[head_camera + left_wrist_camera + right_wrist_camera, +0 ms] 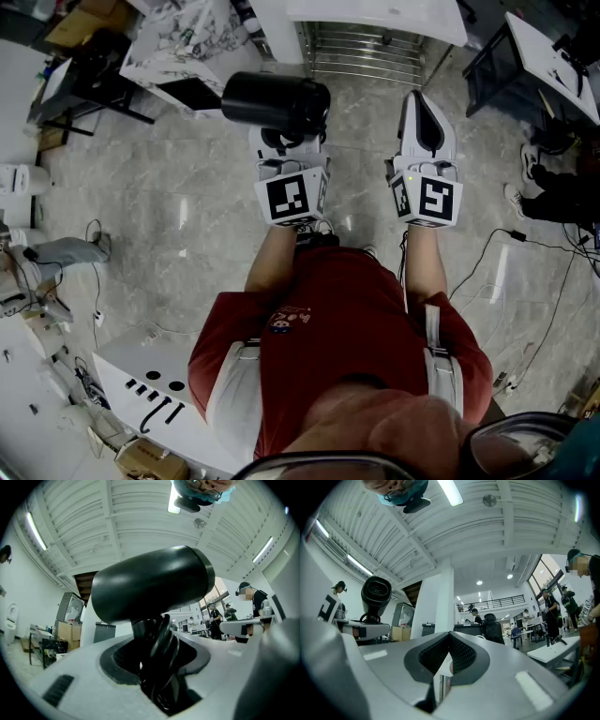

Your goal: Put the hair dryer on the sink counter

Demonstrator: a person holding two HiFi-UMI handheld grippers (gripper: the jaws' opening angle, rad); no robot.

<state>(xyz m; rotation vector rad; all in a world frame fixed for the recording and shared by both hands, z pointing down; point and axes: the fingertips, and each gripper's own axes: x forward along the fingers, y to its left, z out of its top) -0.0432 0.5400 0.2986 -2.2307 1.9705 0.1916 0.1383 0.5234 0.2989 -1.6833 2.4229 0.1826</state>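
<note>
The black hair dryer [275, 101] stands upright out of my left gripper [291, 141], barrel lying sideways above the jaws. In the left gripper view the barrel [150, 585] fills the middle. Its handle and bundled black cord sit squeezed between the jaws of the left gripper [157, 667]. My right gripper [427, 117] is held beside it, to the right, jaws together and holding nothing. In the right gripper view the right gripper [443, 667] shows only a thin slit, and the hair dryer [376, 591] appears at far left, nozzle facing the camera. Both grippers point upward.
Grey marble floor lies below. A cluttered white table [183, 42] is at upper left, a metal rack [370, 52] under a white counter edge [375, 14] straight ahead. Cables [525, 244] trail on the right floor. Another person's legs [562, 187] are at the right edge.
</note>
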